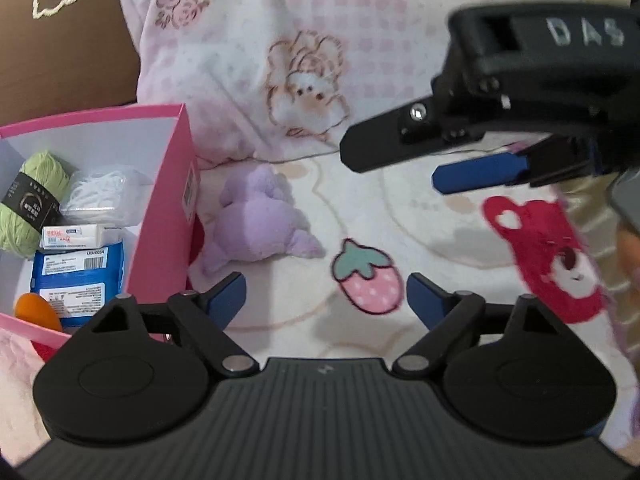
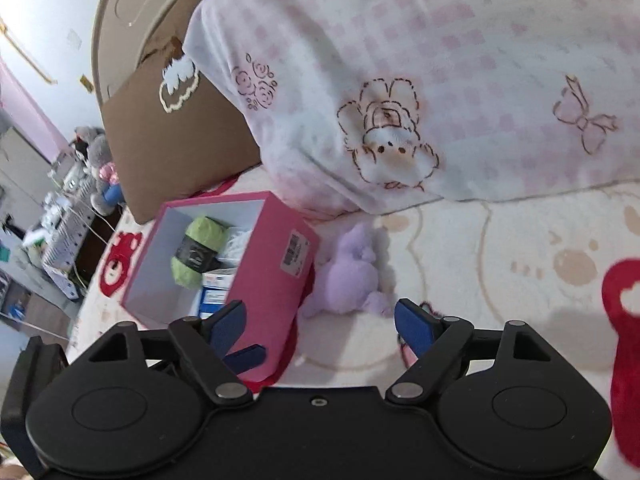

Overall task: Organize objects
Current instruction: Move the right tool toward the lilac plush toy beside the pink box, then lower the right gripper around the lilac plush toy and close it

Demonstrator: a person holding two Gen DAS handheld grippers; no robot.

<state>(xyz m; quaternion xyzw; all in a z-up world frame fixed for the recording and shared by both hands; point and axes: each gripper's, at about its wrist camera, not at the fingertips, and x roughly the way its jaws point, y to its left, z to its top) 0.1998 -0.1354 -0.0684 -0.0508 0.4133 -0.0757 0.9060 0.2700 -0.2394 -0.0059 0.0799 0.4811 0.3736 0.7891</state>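
Note:
A purple plush toy lies on the patterned bed cover, just right of an open pink box. The box holds a green yarn ball, white yarn, a white packet and a blue packet. My left gripper is open and empty, above the cover in front of the toy. My right gripper is open and empty, near the toy and the box. The right gripper also shows in the left wrist view, above and to the right.
A pink checked pillow lies behind the toy. A brown cushion stands behind the box. A red bear-print patch is on the cover at right. Shelves and plush toys stand beyond the bed's left side.

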